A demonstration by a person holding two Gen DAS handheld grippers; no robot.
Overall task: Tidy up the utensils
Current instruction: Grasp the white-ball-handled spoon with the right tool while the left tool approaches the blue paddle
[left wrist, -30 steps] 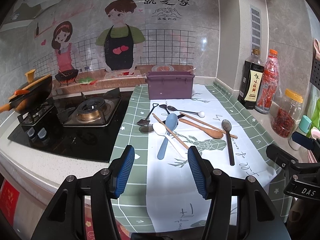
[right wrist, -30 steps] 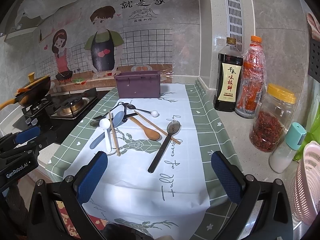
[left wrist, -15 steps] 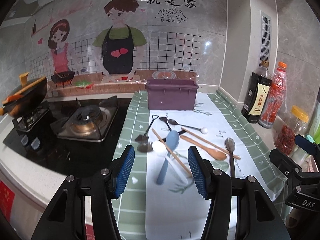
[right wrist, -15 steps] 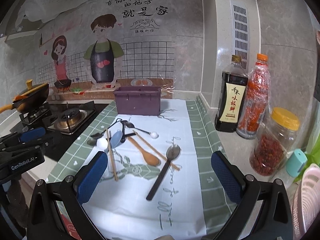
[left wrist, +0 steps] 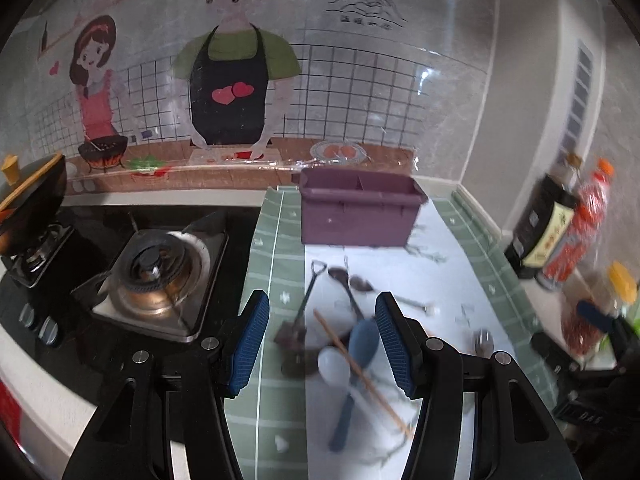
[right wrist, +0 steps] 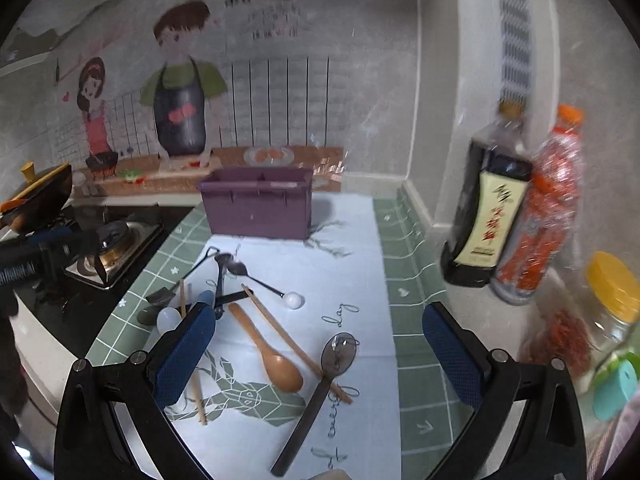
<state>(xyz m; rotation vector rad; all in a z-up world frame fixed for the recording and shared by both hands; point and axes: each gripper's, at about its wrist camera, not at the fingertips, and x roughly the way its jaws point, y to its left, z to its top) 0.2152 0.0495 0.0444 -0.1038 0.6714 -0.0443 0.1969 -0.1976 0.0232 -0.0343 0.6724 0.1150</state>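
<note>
A pile of utensils lies on the white cloth: a blue spoon [left wrist: 352, 376], a white spoon [left wrist: 333, 365], a chopstick [left wrist: 362, 374], a small black shovel spoon [left wrist: 298, 312], a wooden spoon [right wrist: 267, 350], a long dark spoon [right wrist: 320, 384] and a white-tipped spoon [right wrist: 272, 290]. A purple divided box [left wrist: 358, 210] stands behind them, also in the right wrist view [right wrist: 258, 204]. My left gripper [left wrist: 322, 338] is open above the blue and white spoons. My right gripper [right wrist: 316, 354] is open wide above the wooden and dark spoons. Both are empty.
A gas stove [left wrist: 156, 276] and a wok [left wrist: 28, 204] are on the left. A soy sauce bottle [right wrist: 486, 216], a red-filled bottle [right wrist: 540, 216], a yellow-lidded chili jar [right wrist: 600, 312] and a teal-capped bottle [right wrist: 612, 388] stand along the right wall.
Both grippers have moved forward and lower toward the utensil pile. The utensils have not moved. Both stay open.
</note>
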